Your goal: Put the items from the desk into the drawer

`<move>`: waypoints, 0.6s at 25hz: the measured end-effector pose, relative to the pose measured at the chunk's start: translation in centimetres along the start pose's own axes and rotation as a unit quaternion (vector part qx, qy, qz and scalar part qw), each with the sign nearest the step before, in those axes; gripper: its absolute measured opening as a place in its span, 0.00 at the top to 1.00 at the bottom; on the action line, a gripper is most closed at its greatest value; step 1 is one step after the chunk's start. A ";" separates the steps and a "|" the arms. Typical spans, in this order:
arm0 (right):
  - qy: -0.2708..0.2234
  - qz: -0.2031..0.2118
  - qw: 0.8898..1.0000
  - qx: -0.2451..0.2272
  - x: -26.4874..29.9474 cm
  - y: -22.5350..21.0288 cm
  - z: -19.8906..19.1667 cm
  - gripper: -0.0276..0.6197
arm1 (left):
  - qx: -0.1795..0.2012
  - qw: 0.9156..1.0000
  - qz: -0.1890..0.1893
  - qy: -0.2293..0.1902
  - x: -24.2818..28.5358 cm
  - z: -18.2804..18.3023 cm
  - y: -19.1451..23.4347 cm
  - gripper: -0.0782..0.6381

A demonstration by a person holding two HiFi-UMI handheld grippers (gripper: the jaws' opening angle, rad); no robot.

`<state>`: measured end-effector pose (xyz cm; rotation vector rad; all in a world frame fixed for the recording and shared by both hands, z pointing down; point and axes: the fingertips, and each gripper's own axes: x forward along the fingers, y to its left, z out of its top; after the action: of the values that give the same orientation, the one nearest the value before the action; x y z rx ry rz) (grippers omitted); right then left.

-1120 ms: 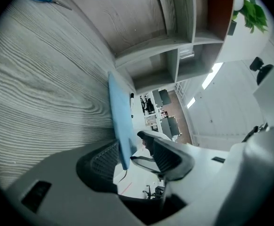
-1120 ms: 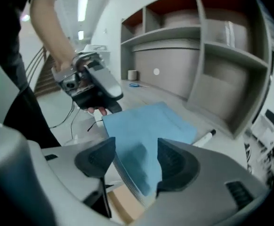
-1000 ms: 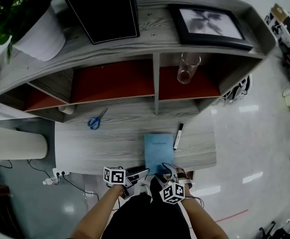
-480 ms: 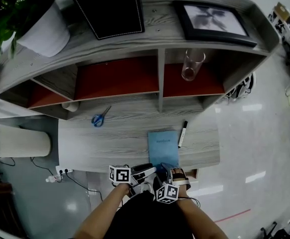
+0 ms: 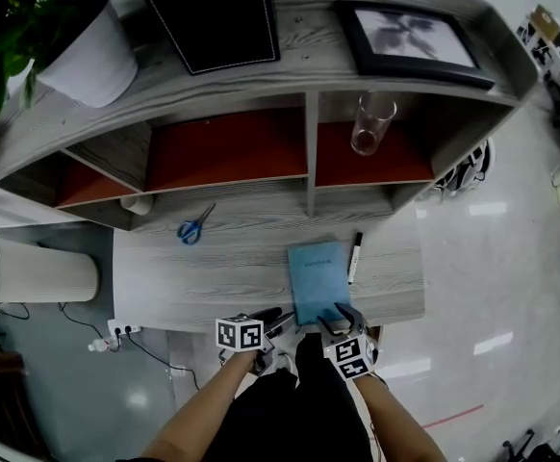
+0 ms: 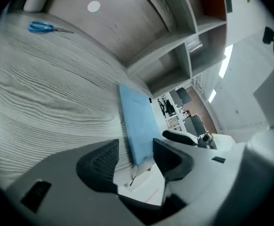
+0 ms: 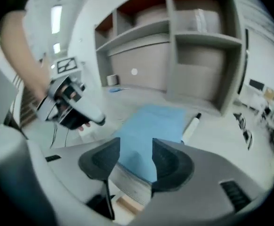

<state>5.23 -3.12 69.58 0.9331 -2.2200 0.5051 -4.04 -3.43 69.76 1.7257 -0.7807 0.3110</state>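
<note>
On the surface (image 5: 213, 282) the blue notebook (image 5: 319, 280) lies flat, with the marker (image 5: 354, 257) just to its right and the scissors (image 5: 193, 227) well to its left, while the left claw (image 6: 136, 148) hangs half-wide and empty by the notebook's near left corner and the right claw (image 7: 136, 149), its jaws just narrowed but pressing nothing, straddles the notebook's near edge.

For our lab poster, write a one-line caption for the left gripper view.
Left tongs, jaws apart, aimed at the near end of a blue notebook on the wooden desk; scissors beyond.
</note>
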 end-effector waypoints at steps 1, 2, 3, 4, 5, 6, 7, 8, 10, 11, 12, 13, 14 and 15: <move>0.003 -0.005 0.998 0.055 -0.1 -1.6 0.1 0.63 | 0.000 1.000 0.007 0.004 0.3 -0.1 0.2 0.56; 0.011 -0.007 0.995 0.104 0.0 -2.9 0.0 0.63 | -0.004 1.000 0.006 0.009 0.6 -0.2 0.2 0.56; 0.024 -0.004 0.989 0.144 0.1 -3.9 -0.3 0.63 | -0.010 1.000 0.002 0.012 0.9 -0.3 0.1 0.56; 0.039 0.002 0.984 0.172 0.3 -4.5 -0.6 0.62 | -0.014 1.000 -0.002 0.015 1.3 -0.3 0.0 0.56; 0.054 0.006 0.981 0.189 0.5 -4.9 -0.9 0.60 | -0.017 1.000 -0.003 0.017 1.6 -0.4 -0.1 0.56; 0.065 0.009 0.979 0.195 0.6 -5.1 -1.1 0.60 | -0.017 1.000 0.000 0.019 1.8 -0.4 -0.1 0.56; 0.071 0.008 0.978 0.197 0.7 -5.3 -1.2 0.60 | -0.017 1.000 0.003 0.022 2.1 -0.5 0.0 0.56; 0.072 0.003 0.978 0.198 0.7 -5.5 -1.1 0.60 | -0.017 1.000 0.005 0.024 2.3 -0.6 0.0 0.56; 0.067 -0.013 0.977 0.203 0.5 -6.1 -1.0 0.58 | -0.017 1.000 0.007 0.024 2.4 -0.6 -0.1 0.55; 0.068 -0.018 0.975 0.211 0.5 -6.3 -1.2 0.58 | -0.018 1.000 0.007 0.023 2.4 -0.6 -0.1 0.55; 0.073 -0.018 0.972 0.222 0.5 -6.4 -1.6 0.58 | -0.019 1.000 0.007 0.022 2.4 -0.6 -0.1 0.55; 0.080 -0.017 0.969 0.234 0.7 -6.3 -2.1 0.57 | -0.019 1.000 0.007 0.022 2.5 -0.6 -0.2 0.55; 0.084 -0.017 0.966 0.245 0.8 -6.3 -2.5 0.57 | -0.019 1.000 0.004 0.024 2.5 -0.6 -0.3 0.55; 0.084 -0.018 0.964 0.252 0.9 -6.4 -2.7 0.56 | -0.021 0.999 -0.001 0.027 2.7 -0.7 -0.4 0.55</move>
<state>10.66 -6.29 72.68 1.1322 -1.9472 1.1249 -1.65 -3.66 71.18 1.6730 -0.7398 0.3367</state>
